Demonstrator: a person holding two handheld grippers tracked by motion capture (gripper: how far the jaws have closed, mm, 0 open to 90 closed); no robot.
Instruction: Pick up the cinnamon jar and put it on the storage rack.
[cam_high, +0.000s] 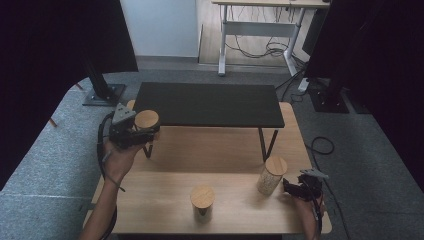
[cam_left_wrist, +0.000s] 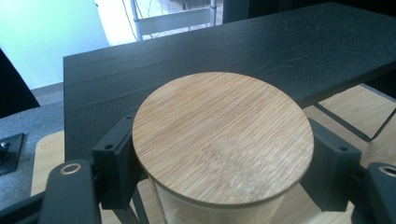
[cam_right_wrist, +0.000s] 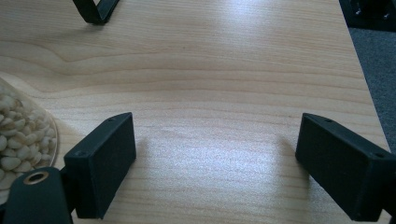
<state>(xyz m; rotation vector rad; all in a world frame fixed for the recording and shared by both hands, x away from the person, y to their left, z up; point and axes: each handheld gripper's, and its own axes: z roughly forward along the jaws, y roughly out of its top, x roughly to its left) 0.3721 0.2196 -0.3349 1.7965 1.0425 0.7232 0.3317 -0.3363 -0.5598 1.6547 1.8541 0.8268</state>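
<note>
A glass jar with a round bamboo lid (cam_left_wrist: 223, 135) is clamped between the jaws of my left gripper (cam_left_wrist: 224, 163). From above, that jar (cam_high: 147, 119) is held up at the front left corner of the black shelf (cam_high: 207, 104), level with its top, with the left gripper (cam_high: 144, 131) shut on it. A second jar (cam_high: 271, 174), filled with pale nuts, stands on the table at front right. My right gripper (cam_high: 291, 189) rests just right of it, open and holding nothing. A third lidded jar (cam_high: 202, 201) stands at front centre.
The wooden table (cam_high: 235, 150) carries the low black shelf on thin metal legs (cam_high: 263, 145). The nut jar (cam_right_wrist: 18, 135) sits left of the right gripper (cam_right_wrist: 215, 140), and the table's right edge (cam_right_wrist: 364, 84) is close. Stands and cables are on the carpet.
</note>
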